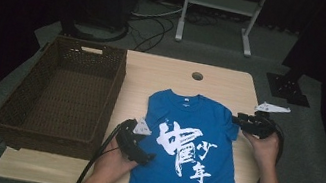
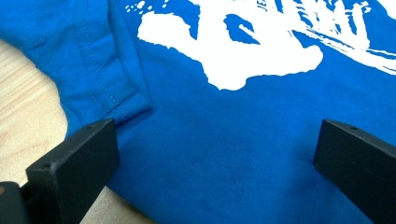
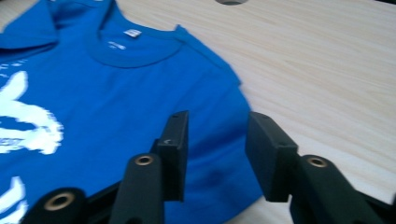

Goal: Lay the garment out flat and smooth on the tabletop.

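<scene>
Lying flat, print side up, on the wooden table (image 1: 233,83) just right of the wicker basket (image 1: 64,92): blue T-shirt (image 1: 191,152), collar toward the far edge, hem toward the person, long axis running away from them. Hovering at the shirt's right sleeve edge, right gripper (image 1: 242,120), jaws partly parted with nothing pinched, sleeve cloth lying below and between them in the right gripper view. Resting at the shirt's left side below its left sleeve, left gripper (image 1: 146,158), jaws spread wide over bare cloth, clamping nothing. Nearer to a sleeve: the right. Probably a fold inward across the shirt's long axis.
</scene>
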Motion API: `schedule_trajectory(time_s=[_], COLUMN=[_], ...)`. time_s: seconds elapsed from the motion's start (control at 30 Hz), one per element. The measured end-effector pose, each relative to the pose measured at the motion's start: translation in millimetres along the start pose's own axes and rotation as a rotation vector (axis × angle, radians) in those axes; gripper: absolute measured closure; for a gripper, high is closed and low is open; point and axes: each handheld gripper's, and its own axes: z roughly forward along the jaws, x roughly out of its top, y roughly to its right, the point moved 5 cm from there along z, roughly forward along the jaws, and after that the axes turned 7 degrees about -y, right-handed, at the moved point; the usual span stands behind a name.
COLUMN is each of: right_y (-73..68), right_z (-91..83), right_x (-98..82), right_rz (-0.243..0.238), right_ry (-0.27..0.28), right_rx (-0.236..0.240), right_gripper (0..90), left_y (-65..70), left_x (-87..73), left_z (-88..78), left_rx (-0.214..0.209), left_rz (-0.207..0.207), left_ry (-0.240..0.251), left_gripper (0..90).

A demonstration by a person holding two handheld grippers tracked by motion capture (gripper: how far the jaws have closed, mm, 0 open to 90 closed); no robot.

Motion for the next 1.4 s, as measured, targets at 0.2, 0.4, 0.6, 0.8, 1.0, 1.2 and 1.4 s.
schedule_trajectory(time_s=[0.2, 0.4, 0.6, 0.8, 1.0, 1.2, 1.4], right_y=[-15.6, -31.9, -50.8, -68.3, -77.0, -78.7, -74.7], right_z=[-3.4, -5.2, -3.7, 0.8, 7.7, 14.0, 16.6], right_x=[-2.2, -5.9, -12.4, -19.9, -27.6, -34.2, -38.5], right_rz=[-0.03, -0.081, -0.16, -0.246, -0.271, -0.273, -0.249], right_ry=[0.005, -0.006, -0.039, -0.09, -0.129, -0.174, -0.18], right_rx=[0.046, 0.087, 0.109, 0.106, 0.121, 0.115, 0.134], right_gripper=[43.9, 29.0, 15.0, 3.9, 1.9, 0.8, 0.0], left_y=[0.0, 0.0, 0.0, 0.0, 0.0, 0.0, 0.4], left_x=[0.0, 0.0, 0.0, 0.0, 0.0, 0.1, 0.9], left_z=[0.0, 0.0, 0.0, 0.0, 0.0, 0.0, 0.6], left_rx=[0.0, 0.0, 0.0, 0.0, 0.0, -0.001, -0.001], left_rz=[0.0, 0.0, 0.0, 0.0, 0.0, -0.001, 0.0], left_ry=[0.0, 0.0, 0.0, 0.0, 0.0, 0.001, 0.0], left_gripper=[0.0, 0.0, 0.0, 0.0, 0.0, 0.0, 0.0])
